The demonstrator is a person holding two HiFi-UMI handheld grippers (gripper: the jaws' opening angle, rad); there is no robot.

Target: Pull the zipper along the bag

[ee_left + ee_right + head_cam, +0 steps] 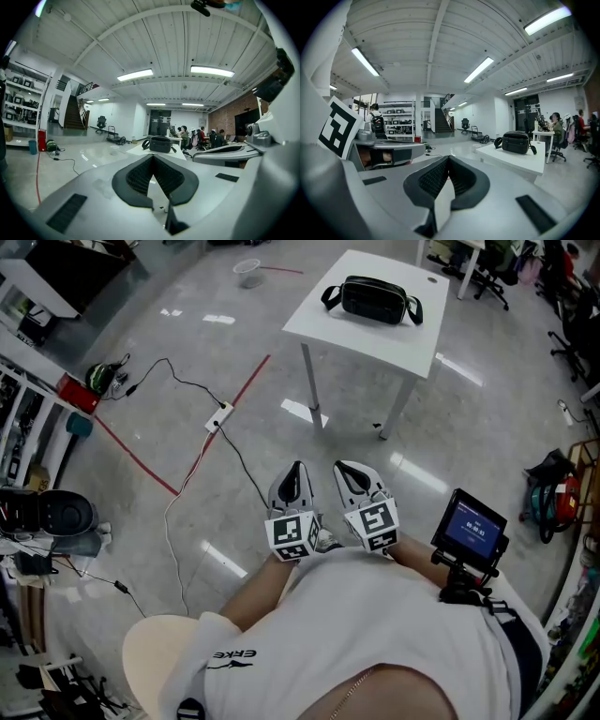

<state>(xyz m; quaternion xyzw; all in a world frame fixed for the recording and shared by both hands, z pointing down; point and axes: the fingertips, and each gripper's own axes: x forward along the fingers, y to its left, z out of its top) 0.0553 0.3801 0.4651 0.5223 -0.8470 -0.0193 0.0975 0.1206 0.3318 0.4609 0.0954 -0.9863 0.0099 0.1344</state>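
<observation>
Ahead, bag (373, 299) on white table (398, 345) — grey floor (469, 427)

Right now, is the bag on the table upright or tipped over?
Upright: the black bag rests on its base on the white table, top up, straps at both ends.

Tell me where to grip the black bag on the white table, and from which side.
Probably one short end of the bag, by its strap loop, coming from above: it stands upright on the table, top up. Its zipper is too small to see.
</observation>
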